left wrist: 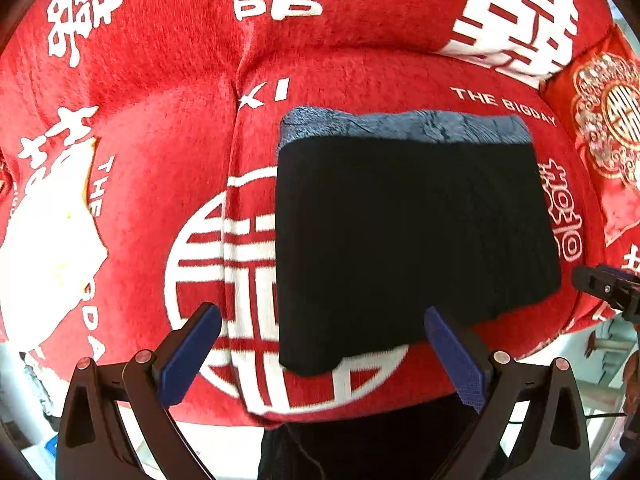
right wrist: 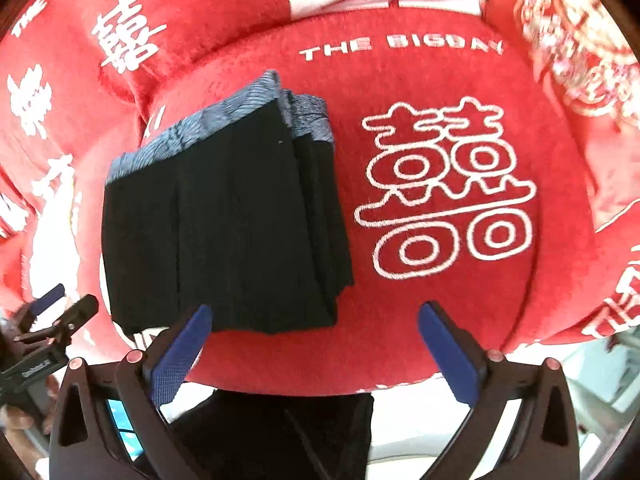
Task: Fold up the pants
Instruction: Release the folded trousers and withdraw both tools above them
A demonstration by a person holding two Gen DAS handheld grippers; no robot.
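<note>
The black pants (left wrist: pixel 412 240) lie folded into a compact rectangle on a red sofa seat cushion (left wrist: pixel 400 80), grey-blue waistband (left wrist: pixel 404 126) at the far edge. They also show in the right wrist view (right wrist: pixel 224 232), left of centre. My left gripper (left wrist: pixel 320 320) is open and empty, its jaws wide apart above the near edge of the pants. My right gripper (right wrist: pixel 314 316) is open and empty, just in front of the pants' near right corner. The right gripper also shows in the left wrist view (left wrist: pixel 604 288) at the right edge; the left gripper shows in the right wrist view (right wrist: pixel 60 312) at the lower left.
The red sofa cover carries white Chinese characters (right wrist: pixel 448 188) and the words "THE BIGDAY" (left wrist: pixel 504 106). A red embroidered pillow (left wrist: pixel 608 140) lies at the right end of the sofa. A white and yellow item (left wrist: pixel 52 232) lies on the left cushion. Dark cloth (right wrist: pixel 280 436) hangs below the sofa's front edge.
</note>
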